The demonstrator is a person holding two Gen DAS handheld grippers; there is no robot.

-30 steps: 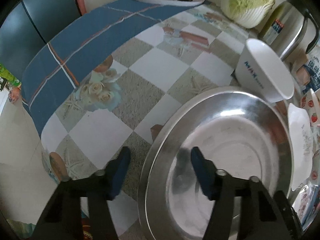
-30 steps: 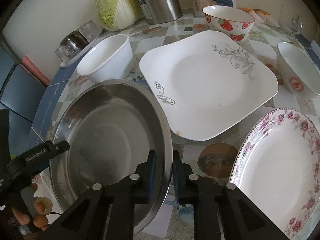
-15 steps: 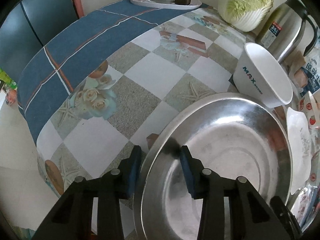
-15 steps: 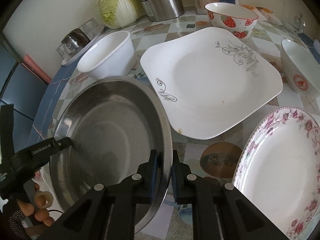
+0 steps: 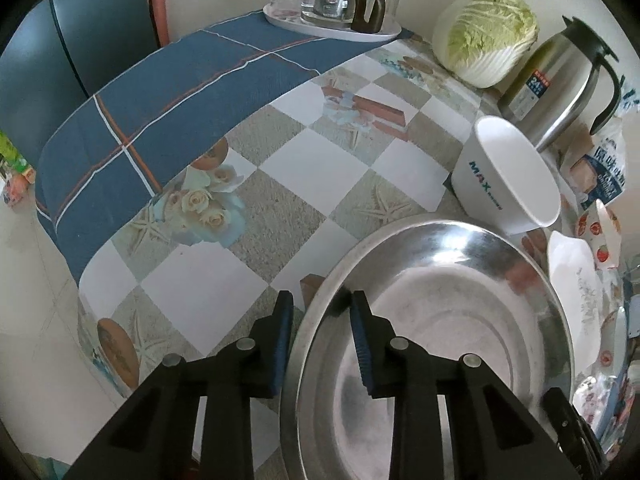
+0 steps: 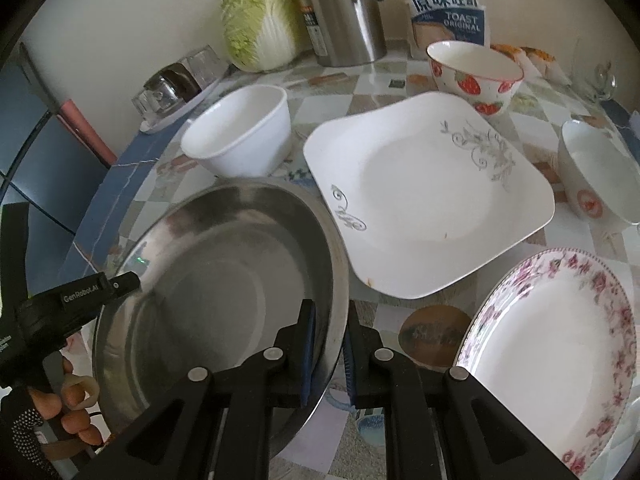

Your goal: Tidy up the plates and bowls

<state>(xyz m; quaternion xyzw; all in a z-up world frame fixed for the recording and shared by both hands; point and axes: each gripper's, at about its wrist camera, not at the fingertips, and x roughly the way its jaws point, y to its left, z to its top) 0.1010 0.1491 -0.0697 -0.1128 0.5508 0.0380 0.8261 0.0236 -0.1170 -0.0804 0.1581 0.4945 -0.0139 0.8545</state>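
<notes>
Two grippers work one wide stainless steel basin (image 6: 224, 280), the largest dish on the checked tablecloth (image 5: 304, 168). I judge it light and rigid but slick, with a thin rolled rim that is the only sensible place to take hold; a pinch on opposite edges should stop it swinging.

From the right wrist view, the basin fills the lower left. My right gripper (image 6: 328, 344) is clamped on its rim at about 4 o'clock, one pad inside, one outside. My left gripper (image 5: 320, 340) straddles the rim at about 8 o'clock; its jaws are closing, the rim between them, and a gap still shows at the outer pad.

At 2 o'clock of the basin, touching or just beside its edge, lies a square white plate (image 6: 428, 200) with grey scrollwork: ceramic, heavier, breakable. At 4 o'clock sits a round pink-flowered plate (image 6: 560, 348), equally fragile.

At 12 o'clock stands a plain white bowl (image 6: 240, 132). Farther off are a strawberry bowl (image 6: 476, 72) and a white bowl with a red mark (image 6: 596, 180) at 3 o'clock.
</notes>
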